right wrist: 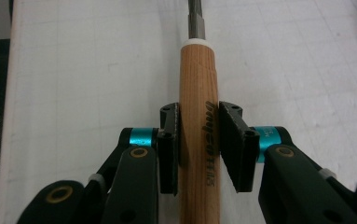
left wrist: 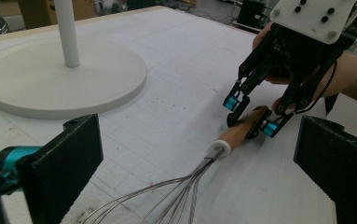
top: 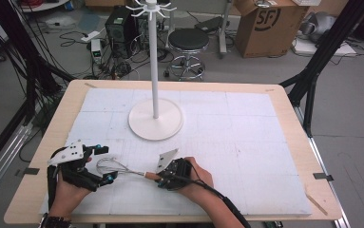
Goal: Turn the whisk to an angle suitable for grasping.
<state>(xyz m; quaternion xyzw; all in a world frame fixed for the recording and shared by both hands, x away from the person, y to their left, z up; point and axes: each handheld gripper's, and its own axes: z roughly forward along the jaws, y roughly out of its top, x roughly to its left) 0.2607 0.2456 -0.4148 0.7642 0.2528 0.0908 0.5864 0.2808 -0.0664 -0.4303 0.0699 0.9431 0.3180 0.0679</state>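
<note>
Wooden handle of the whisk sits clamped between the right gripper pads, squarely mid-handle, with the printed lettering between them. We read that as a firm pinch. The whisk lies low over the white mat, near the front edge, wire loops pointing at the left gripper, which is open, its jaws standing wide on either side of the wires without touching them.

The white stand with hooks on top is just behind, so we judge the job is hanging the whisk there.

For doing this step well:
- we keep the right grip steady and the handle in line with the jaws, no twisting
- we close the left jaws gently on the wire bundle near the white collar, not on the springy outer loops
- we lift level before swinging toward the pole, clear of the round base

Risk: the smooth wood could slip if the whisk tilts. We cannot tell if the handle end has a hanging loop.
</note>
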